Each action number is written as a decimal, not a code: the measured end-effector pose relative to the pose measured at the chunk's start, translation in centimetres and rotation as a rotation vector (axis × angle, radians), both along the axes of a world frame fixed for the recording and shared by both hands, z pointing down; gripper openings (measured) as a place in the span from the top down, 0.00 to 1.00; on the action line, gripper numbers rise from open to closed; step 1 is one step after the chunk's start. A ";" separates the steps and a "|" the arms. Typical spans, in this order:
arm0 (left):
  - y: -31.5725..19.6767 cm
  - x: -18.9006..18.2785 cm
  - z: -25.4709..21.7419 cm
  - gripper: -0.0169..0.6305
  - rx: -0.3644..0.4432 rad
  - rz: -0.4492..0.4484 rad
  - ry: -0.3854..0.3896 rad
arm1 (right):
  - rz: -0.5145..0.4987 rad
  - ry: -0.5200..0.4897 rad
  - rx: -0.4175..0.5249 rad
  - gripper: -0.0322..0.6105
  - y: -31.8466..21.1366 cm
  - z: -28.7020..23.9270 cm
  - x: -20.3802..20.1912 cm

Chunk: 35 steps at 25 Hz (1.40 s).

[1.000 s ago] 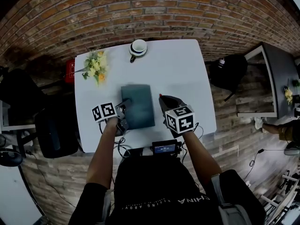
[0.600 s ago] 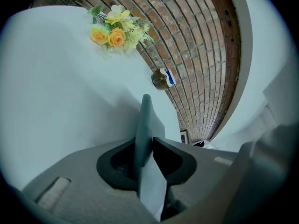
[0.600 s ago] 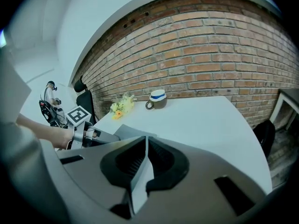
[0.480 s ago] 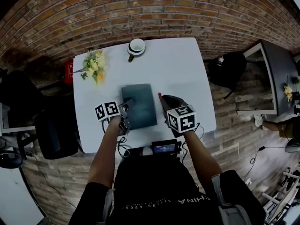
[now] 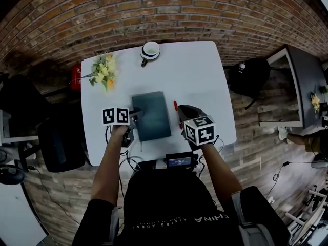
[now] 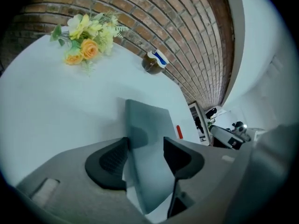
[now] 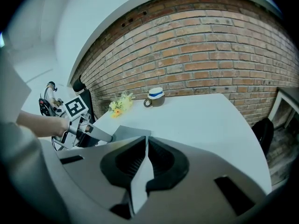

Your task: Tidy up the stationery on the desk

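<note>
The left gripper (image 6: 145,153) has just spread its fingers, astride the dark grey rectangular notebook (image 5: 150,114) on the white tabletop (image 5: 195,76); the right gripper (image 7: 145,148) has its fingers together.

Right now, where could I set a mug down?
Bare: the white table's far right, between the blue-striped cup and the right edge; also the left side in front of the yellow flowers. Crowded: the near middle, around the dark teal notebook and red pen.

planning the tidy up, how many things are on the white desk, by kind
notebook: 1
red pen: 1
cup: 1
bunch of flowers: 1
total: 4
</note>
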<state>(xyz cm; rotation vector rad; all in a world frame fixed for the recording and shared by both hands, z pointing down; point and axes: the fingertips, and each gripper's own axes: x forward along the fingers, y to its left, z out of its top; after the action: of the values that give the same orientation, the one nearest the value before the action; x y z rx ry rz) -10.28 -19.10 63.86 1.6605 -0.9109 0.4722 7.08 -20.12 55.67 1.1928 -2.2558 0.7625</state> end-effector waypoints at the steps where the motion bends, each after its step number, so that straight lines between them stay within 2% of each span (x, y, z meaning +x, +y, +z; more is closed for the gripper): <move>1: -0.1 -0.3 -0.2 0.62 0.007 -0.003 -0.001 | 0.001 0.001 -0.003 0.91 0.0 0.1 0.1; 5: -0.1 -0.9 -0.9 0.62 0.043 -0.013 0.003 | 0.002 0.014 -0.017 0.91 0.3 0.8 0.3; 8: 0.2 -0.9 -1.1 0.62 0.105 0.000 -0.042 | 0.003 0.033 -0.029 0.91 0.4 1.5 0.7; 12: 0.6 -1.2 -2.9 0.66 0.322 0.021 -0.126 | 0.008 0.061 -0.032 0.90 0.6 2.1 1.6; 16: 1.8 -0.7 -5.5 0.83 0.529 0.079 -0.215 | -0.020 0.100 -0.023 0.91 0.9 2.2 2.2; 21: 3.4 0.1 -7.6 0.95 0.690 0.134 -0.267 | -0.093 0.111 -0.012 0.93 1.7 2.0 1.1; 23: 4.3 0.4 -7.6 0.95 0.714 0.163 -0.280 | -0.113 0.116 -0.011 0.93 1.9 1.9 0.5; 29: 6.1 1.0 -7.2 0.96 0.696 0.166 -0.267 | -0.139 0.098 -0.008 0.94 2.4 1.3 0.3; 35: 6.8 2.7 -7.9 0.96 0.720 0.163 -0.317 | -0.180 0.084 0.007 0.94 2.9 1.2 1.7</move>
<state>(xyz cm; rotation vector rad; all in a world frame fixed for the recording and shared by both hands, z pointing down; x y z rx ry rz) -7.61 -12.33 55.94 2.3691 -1.2811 0.5669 8.75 -17.22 56.83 0.9895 -2.2604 0.6248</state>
